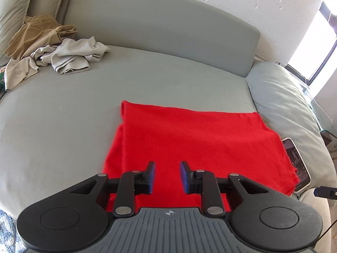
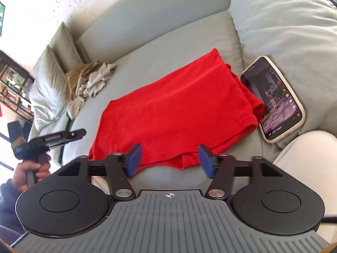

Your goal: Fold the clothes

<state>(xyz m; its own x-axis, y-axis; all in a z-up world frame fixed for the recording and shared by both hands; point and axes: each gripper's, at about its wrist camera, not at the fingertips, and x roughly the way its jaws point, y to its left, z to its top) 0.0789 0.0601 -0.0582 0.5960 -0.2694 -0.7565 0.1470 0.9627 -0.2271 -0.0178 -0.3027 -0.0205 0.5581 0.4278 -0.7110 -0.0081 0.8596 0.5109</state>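
A red garment [image 1: 189, 143] lies folded into a rectangle on the grey sofa seat [image 1: 63, 126]; it also shows in the right wrist view [image 2: 172, 113]. My left gripper [image 1: 167, 175] is open and empty, above the garment's near edge. My right gripper [image 2: 169, 160] is open and empty, over the garment's near hem. The left gripper [image 2: 69, 136] also shows from the side at the left of the right wrist view, held in a hand.
A pile of unfolded beige and tan clothes [image 1: 48, 48] lies at the sofa's far left, also in the right wrist view [image 2: 88, 82]. A lit phone [image 2: 273, 99] lies just right of the garment, also in the left wrist view [image 1: 298, 164]. Cushions [image 2: 290, 25] flank the seat.
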